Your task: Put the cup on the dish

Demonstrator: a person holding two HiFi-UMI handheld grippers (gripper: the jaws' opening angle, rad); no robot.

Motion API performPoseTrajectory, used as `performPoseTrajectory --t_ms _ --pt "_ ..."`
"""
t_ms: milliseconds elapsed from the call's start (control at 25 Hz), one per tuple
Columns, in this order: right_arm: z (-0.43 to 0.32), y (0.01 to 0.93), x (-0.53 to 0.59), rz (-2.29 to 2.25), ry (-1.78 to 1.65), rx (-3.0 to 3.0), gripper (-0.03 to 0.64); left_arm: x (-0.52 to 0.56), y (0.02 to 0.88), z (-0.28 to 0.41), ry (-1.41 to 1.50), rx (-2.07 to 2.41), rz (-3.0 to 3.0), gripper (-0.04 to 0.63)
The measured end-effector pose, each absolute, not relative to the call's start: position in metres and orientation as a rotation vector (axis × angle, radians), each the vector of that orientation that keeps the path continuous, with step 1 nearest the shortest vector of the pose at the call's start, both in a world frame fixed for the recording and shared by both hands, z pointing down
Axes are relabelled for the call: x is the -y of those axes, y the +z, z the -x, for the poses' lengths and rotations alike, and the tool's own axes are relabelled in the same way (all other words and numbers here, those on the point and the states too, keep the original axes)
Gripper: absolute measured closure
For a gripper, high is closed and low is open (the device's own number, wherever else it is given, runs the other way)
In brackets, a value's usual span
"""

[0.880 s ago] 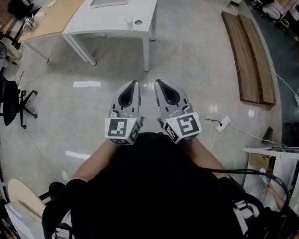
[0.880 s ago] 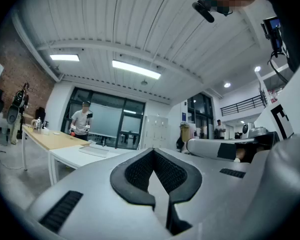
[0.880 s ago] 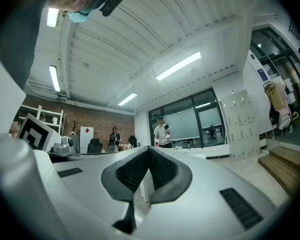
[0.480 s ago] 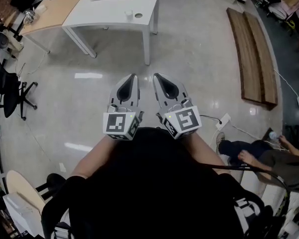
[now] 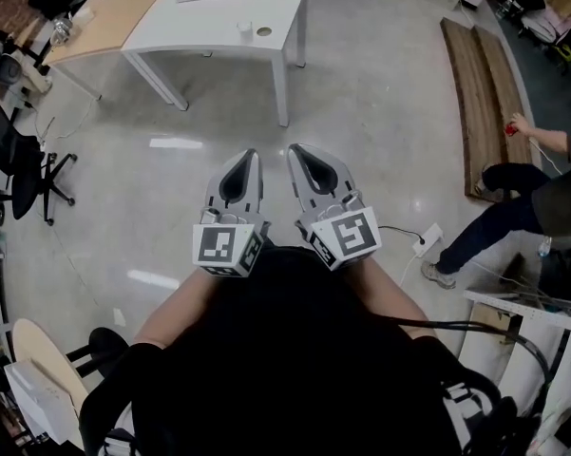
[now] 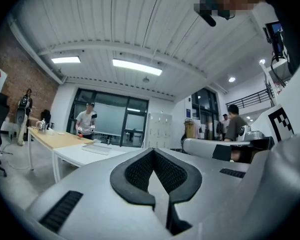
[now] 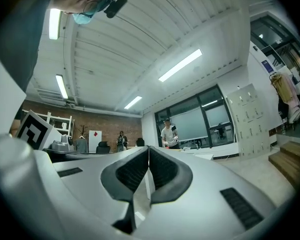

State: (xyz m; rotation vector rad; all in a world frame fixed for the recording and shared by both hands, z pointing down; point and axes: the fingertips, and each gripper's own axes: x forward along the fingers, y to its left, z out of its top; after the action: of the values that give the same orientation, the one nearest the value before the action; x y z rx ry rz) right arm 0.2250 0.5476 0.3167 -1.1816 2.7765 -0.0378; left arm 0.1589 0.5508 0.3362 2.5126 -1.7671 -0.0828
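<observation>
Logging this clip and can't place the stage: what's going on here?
A person stands on the polished grey floor, holding the left gripper and right gripper side by side in front of the body. Both have their jaws together with nothing between them. What looks like a small white cup and a small round dish sit apart on the white rectangular table, well ahead. Nothing is being handled yet.
</observation>
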Motion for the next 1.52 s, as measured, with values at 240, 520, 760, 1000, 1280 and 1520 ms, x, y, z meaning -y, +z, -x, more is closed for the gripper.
performPoseTrajectory --t_ms 240,520,760,1000,1280,1520 --pt "-0.230 0.323 -0.543 1.237 -0.030 -2.811 0.603 -0.549 0.338 -0.166 -0.066 1.730 -2.488 0.588" --pt "-0.244 0.339 -0.530 1.321 -0.067 -2.860 0.603 -0.531 0.350 -0.180 -0.061 1.664 -2.504 0.588" --pt "-0.248 0.351 -0.519 1.352 -0.094 -2.889 0.603 -0.515 0.359 -0.192 -0.056 1.607 -2.487 0.588" --pt "-0.243 0.355 -0.489 1.328 -0.109 -2.908 0.602 -0.480 0.365 -0.190 -0.069 1.597 -2.482 0.588" --pt "-0.191 0.363 -0.445 1.255 -0.162 -2.978 0.601 -0.435 0.376 -0.147 -0.067 1.595 -2.445 0.588" --pt "-0.142 0.367 -0.393 1.243 -0.196 -2.979 0.601 -0.383 0.381 -0.097 -0.080 1.611 -2.404 0.588"
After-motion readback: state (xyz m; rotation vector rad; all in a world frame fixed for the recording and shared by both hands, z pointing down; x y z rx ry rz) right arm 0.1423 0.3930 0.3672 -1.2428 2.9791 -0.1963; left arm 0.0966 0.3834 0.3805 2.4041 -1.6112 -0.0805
